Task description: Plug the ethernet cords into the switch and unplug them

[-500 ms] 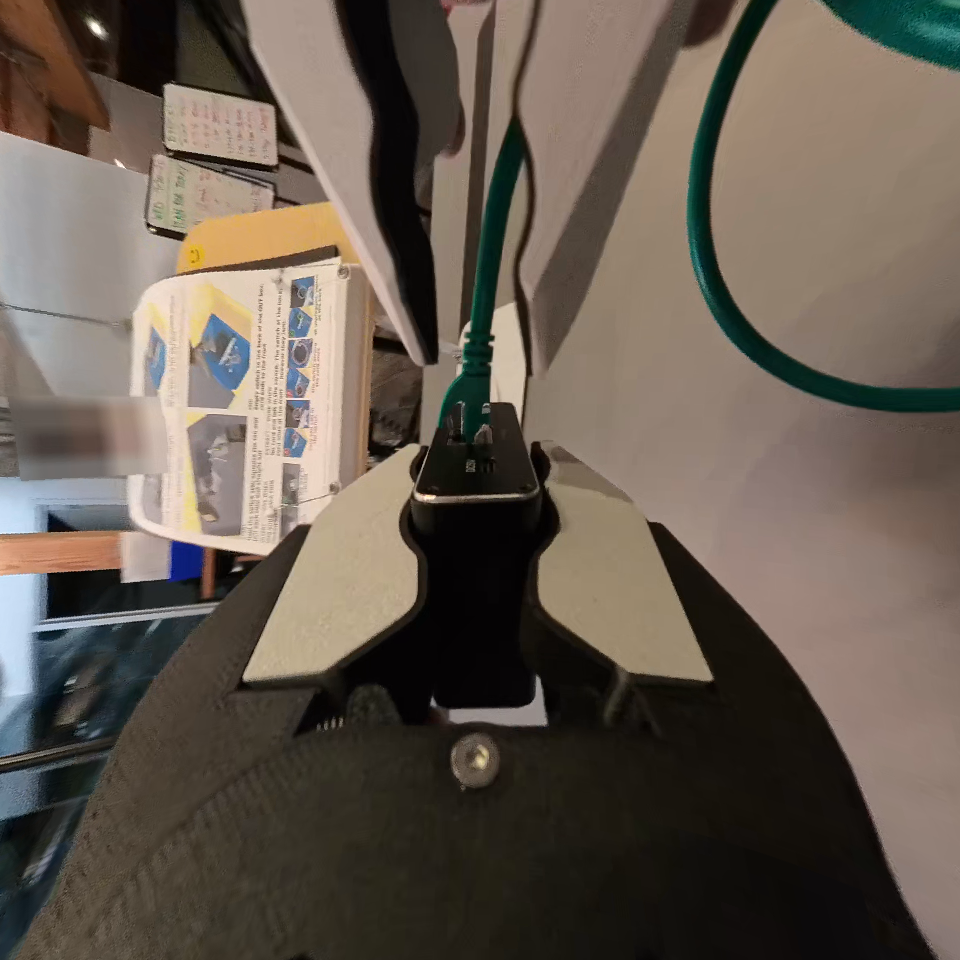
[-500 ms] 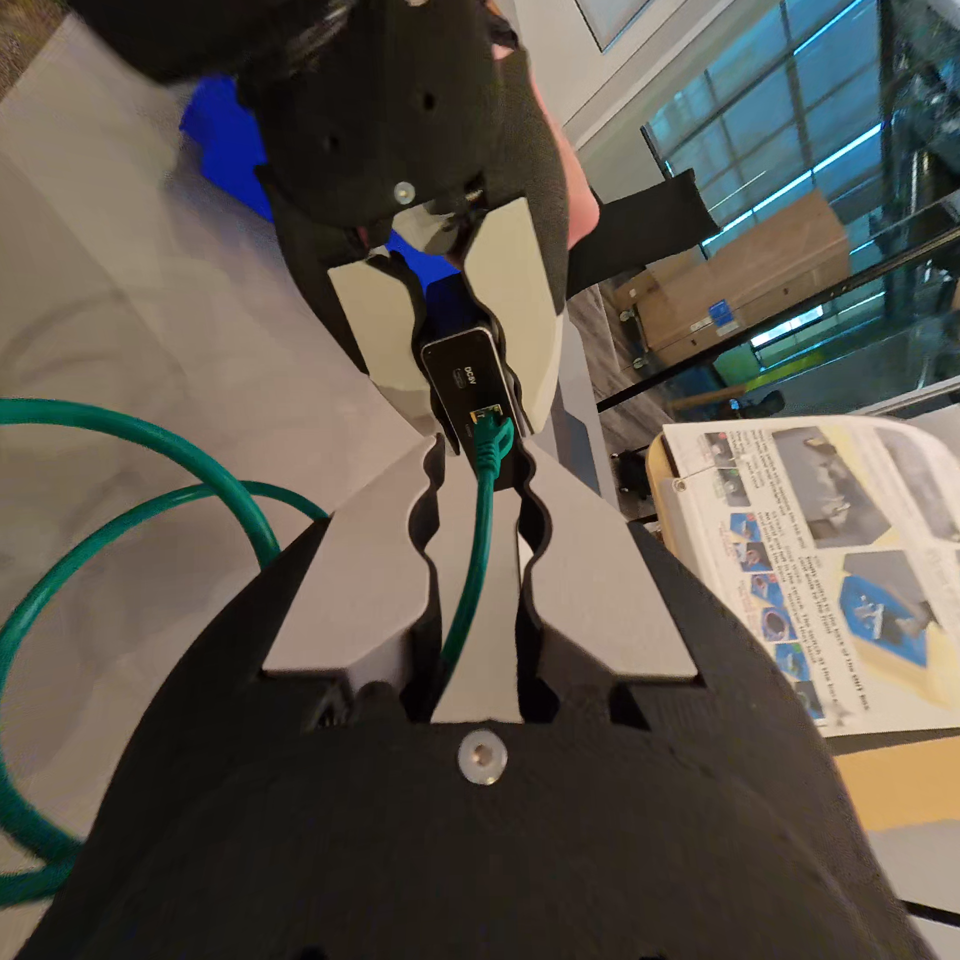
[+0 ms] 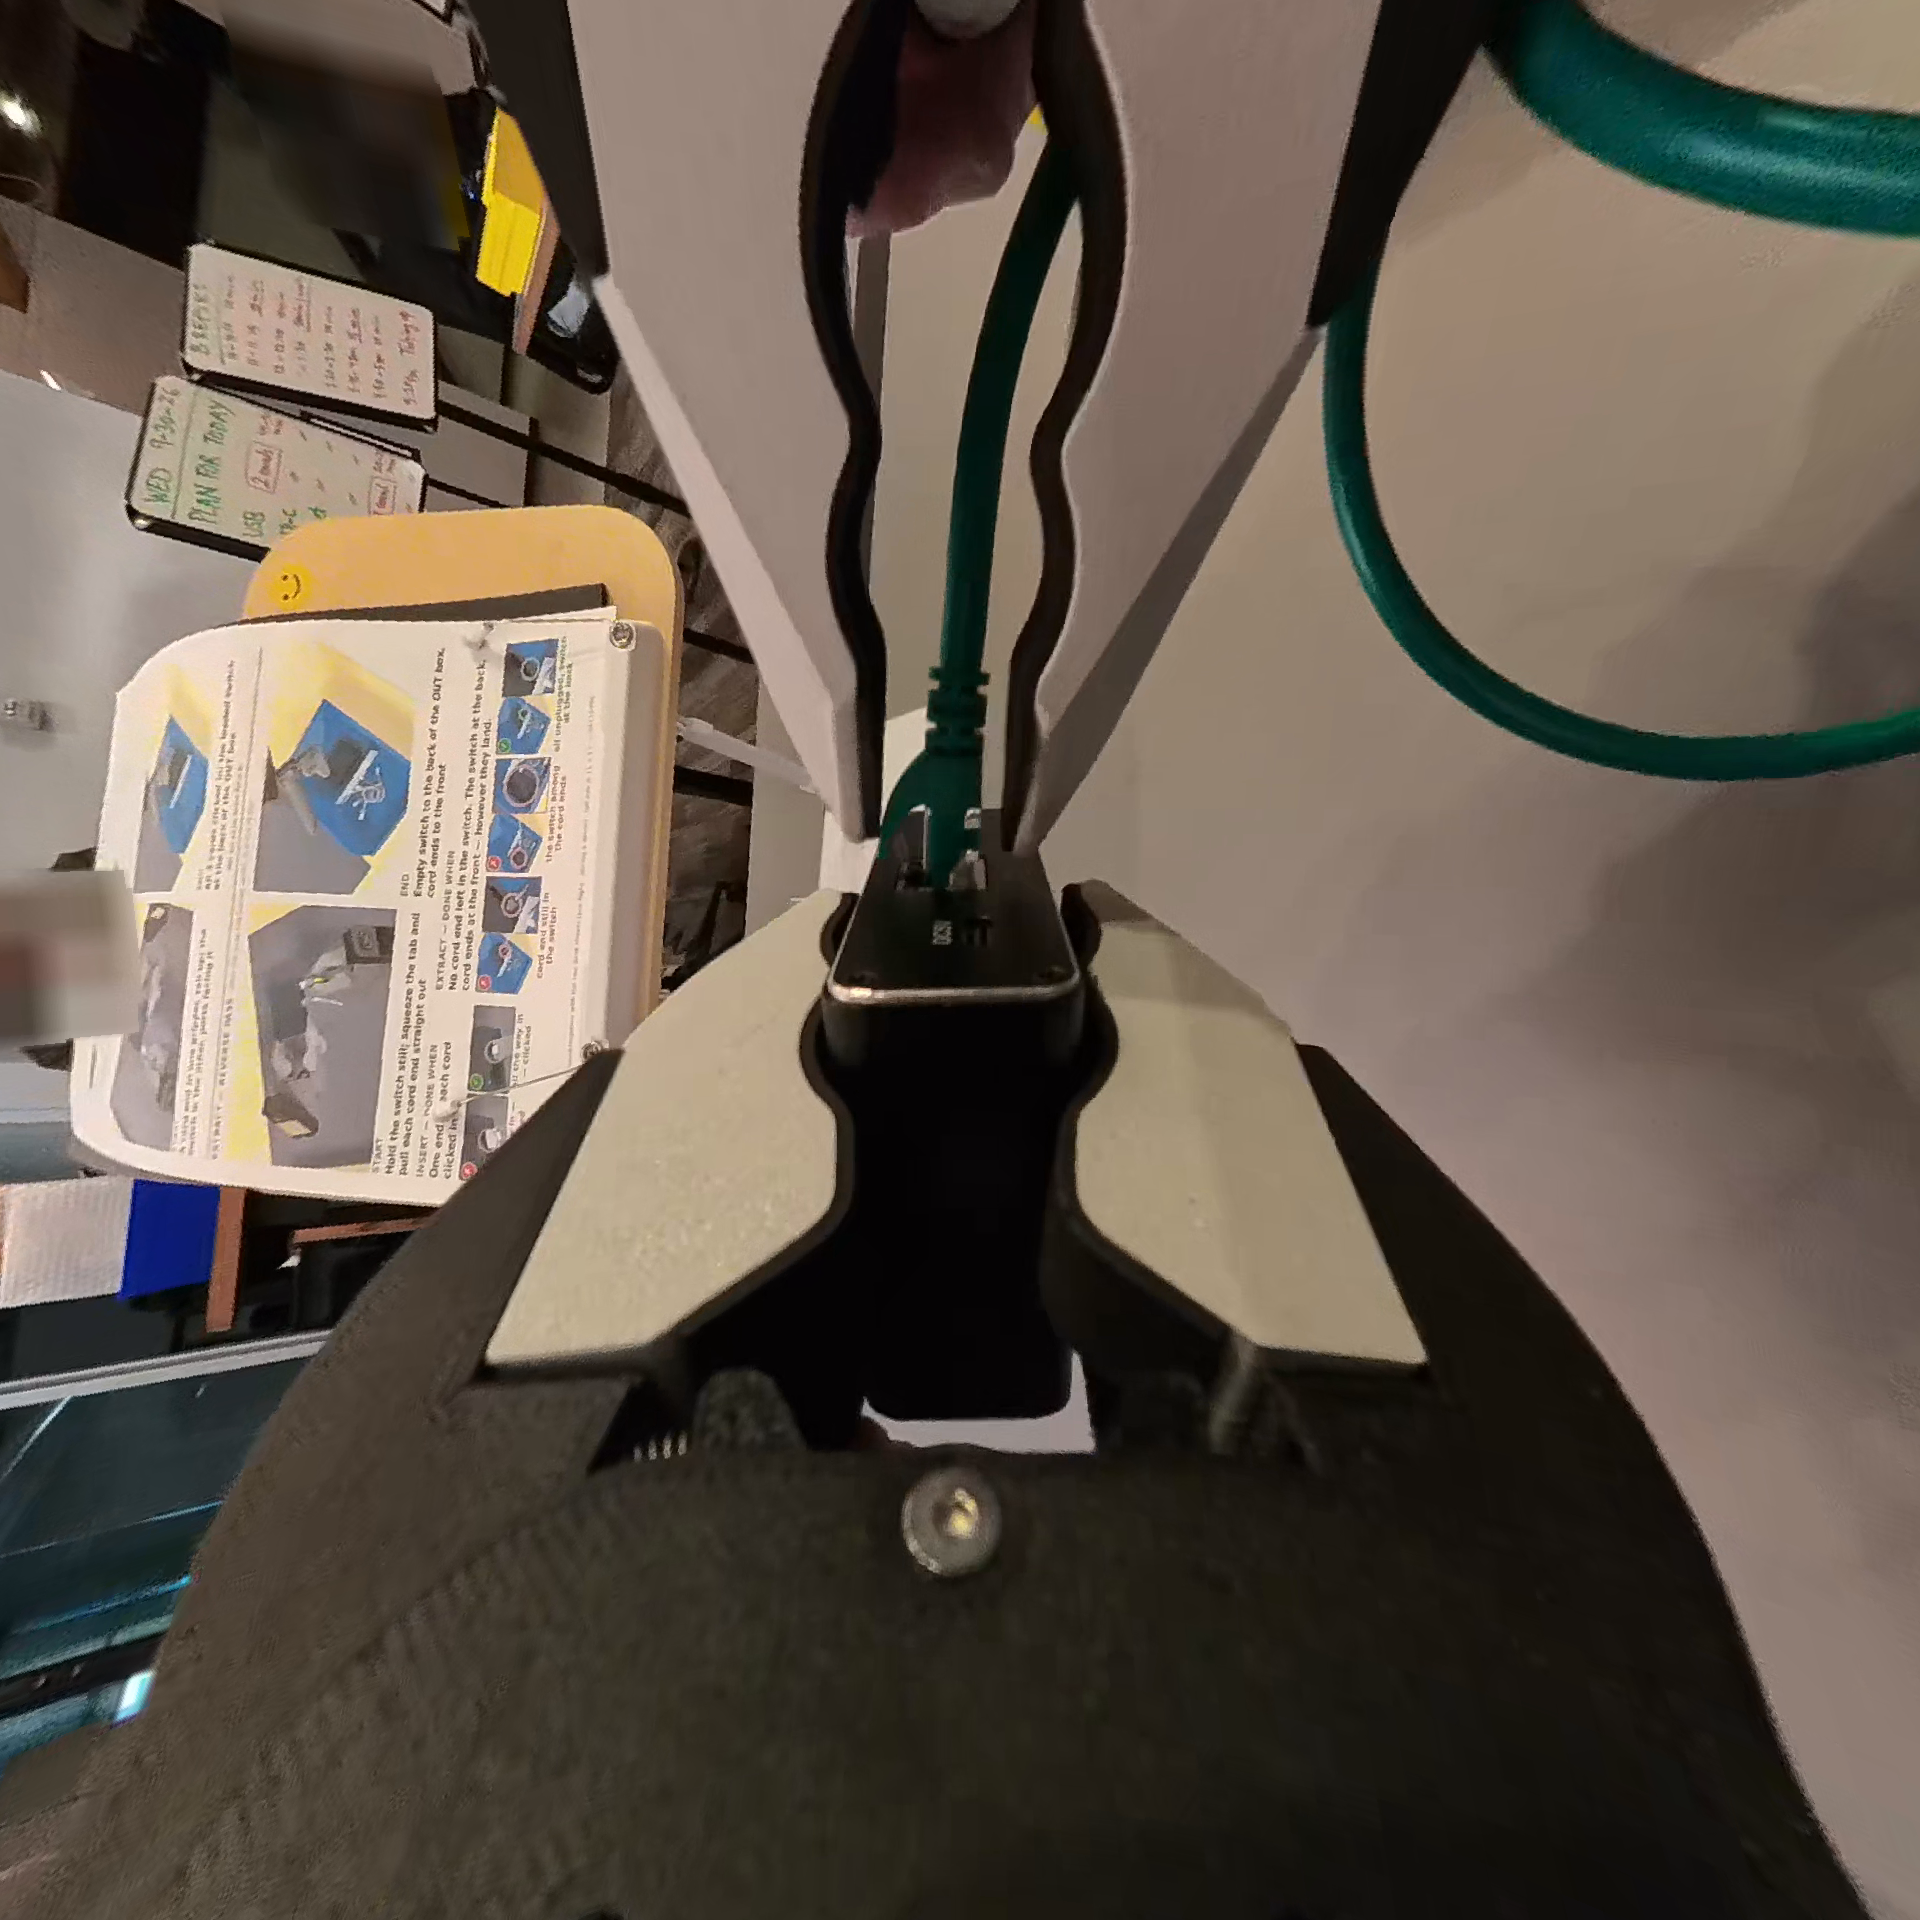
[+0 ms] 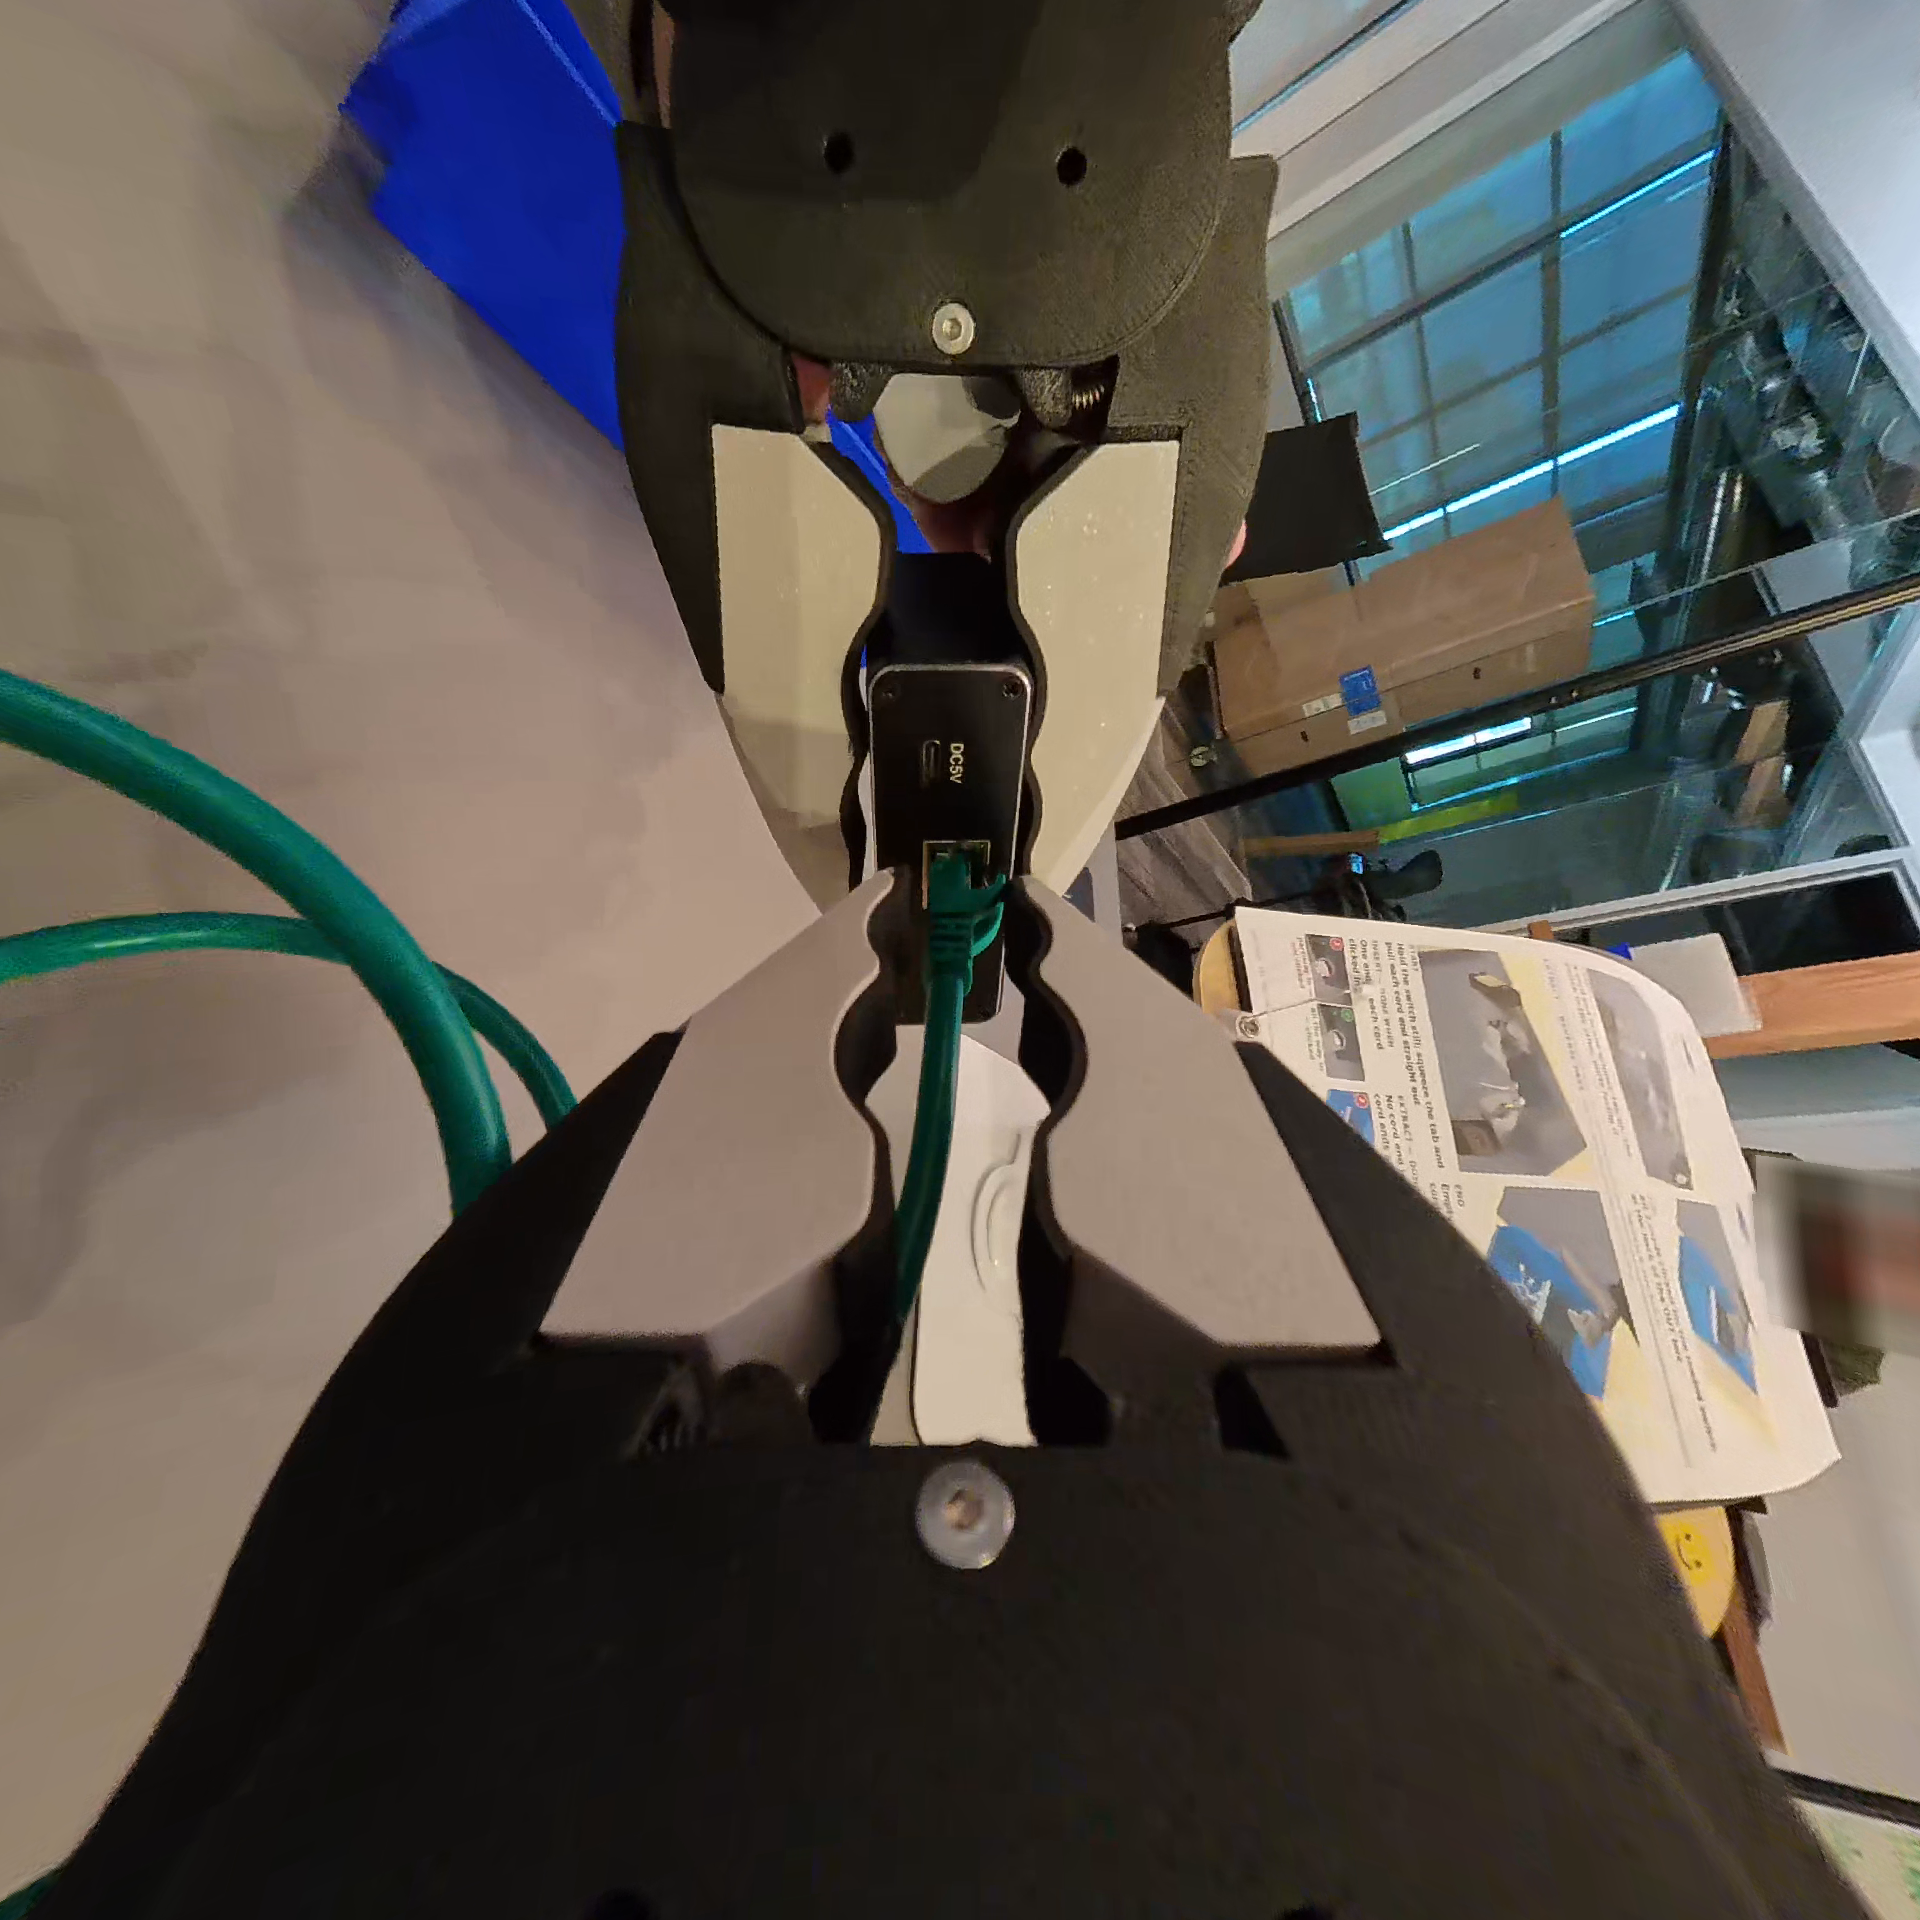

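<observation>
My left gripper (image 3: 956, 914) is shut on a small black switch (image 3: 956, 1091), holding it by its sides above the grey table. The switch's port face (image 4: 951, 748) shows in the right wrist view. A green ethernet cord (image 3: 977, 468) has its plug (image 4: 954, 914) seated in a port. My right gripper (image 4: 956, 894) faces the switch. Its jaws stand a narrow gap apart on either side of the plug, and the cord (image 4: 930, 1122) runs loose between its fingers. The rest of the cord (image 4: 395, 935) loops over the table.
The grey table (image 3: 1558, 1143) lies under both grippers. A printed instruction sheet (image 3: 343, 894) stands on a wooden stand beside the table. A blue bin (image 4: 499, 208) sits behind the left gripper. Whiteboards (image 3: 281, 416), a cardboard box (image 4: 1403, 634) and glass walls are farther off. The grippers are tip to tip, or close to it.
My right gripper has moved along the cord toward the switch, so its tips now flank the plug. The plug stays in the port, and the left gripper still holds the switch.
</observation>
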Demonstrator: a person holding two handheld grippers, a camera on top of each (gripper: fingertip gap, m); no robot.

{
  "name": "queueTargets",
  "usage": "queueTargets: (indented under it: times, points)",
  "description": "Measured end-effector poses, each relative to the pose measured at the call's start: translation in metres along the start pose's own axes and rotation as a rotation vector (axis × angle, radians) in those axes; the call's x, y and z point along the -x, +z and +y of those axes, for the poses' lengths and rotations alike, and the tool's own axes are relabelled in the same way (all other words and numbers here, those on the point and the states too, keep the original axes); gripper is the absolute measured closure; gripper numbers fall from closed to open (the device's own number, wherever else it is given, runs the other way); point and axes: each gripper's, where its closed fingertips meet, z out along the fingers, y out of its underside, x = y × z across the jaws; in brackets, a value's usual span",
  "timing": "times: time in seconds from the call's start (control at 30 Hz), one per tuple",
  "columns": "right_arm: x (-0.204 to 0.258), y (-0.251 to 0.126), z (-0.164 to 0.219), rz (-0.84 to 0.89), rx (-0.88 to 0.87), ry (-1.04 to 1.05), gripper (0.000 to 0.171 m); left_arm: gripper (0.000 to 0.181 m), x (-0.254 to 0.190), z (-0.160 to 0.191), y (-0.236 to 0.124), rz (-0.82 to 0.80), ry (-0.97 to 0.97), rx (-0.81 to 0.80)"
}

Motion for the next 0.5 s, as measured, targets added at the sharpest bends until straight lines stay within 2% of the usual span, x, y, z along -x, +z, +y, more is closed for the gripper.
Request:
queueTargets:
  times: [0.5]
  points:
    - [-0.006, -0.008, -0.002, -0.058, -0.015, -0.017, 0.159, 0.145, 0.004, -0.012, -0.002, 0.042, -0.003, -0.071]
